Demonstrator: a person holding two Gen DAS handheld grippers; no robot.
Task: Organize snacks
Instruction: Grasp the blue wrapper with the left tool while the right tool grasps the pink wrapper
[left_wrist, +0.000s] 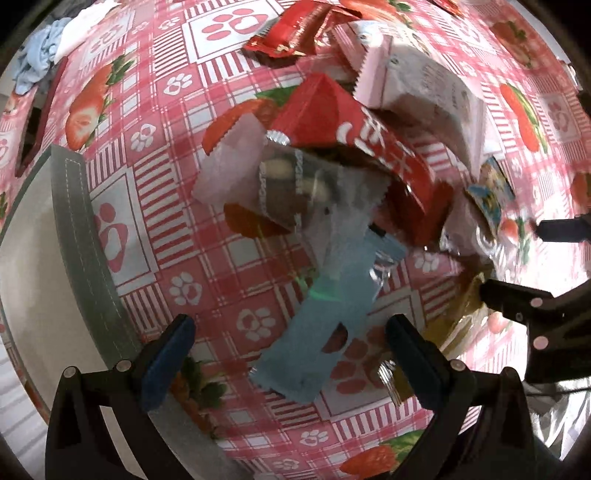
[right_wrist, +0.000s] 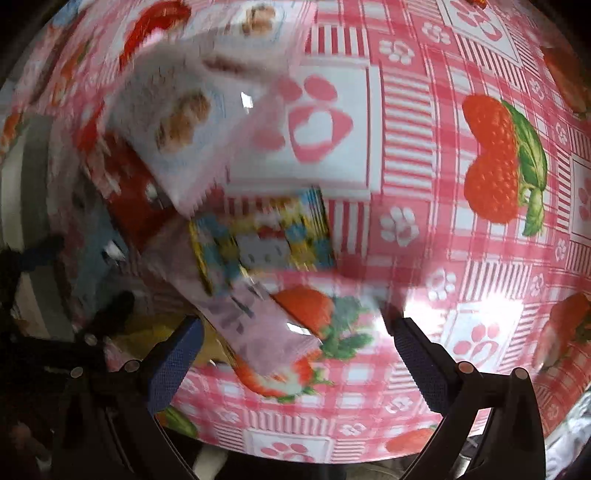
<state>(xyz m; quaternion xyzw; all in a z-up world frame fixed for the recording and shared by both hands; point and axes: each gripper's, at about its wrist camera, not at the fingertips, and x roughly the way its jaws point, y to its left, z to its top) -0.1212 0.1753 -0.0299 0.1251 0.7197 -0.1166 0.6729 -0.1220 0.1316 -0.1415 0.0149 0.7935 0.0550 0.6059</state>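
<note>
On the tablecloth (left_wrist: 155, 206), a blue packet (left_wrist: 325, 317) lies between the open left gripper (left_wrist: 290, 332).

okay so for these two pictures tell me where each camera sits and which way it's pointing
Left wrist: sits on the left gripper, looking down along its open fingers at a light blue packet in the snack pile on the strawberry tablecloth; the right gripper shows at the right edge.
Right wrist: sits on the right gripper, looking down, blurred, past its open fingers at a pink packet and a checkered packet.
Shared: the same tablecloth and snack pile.
</note>
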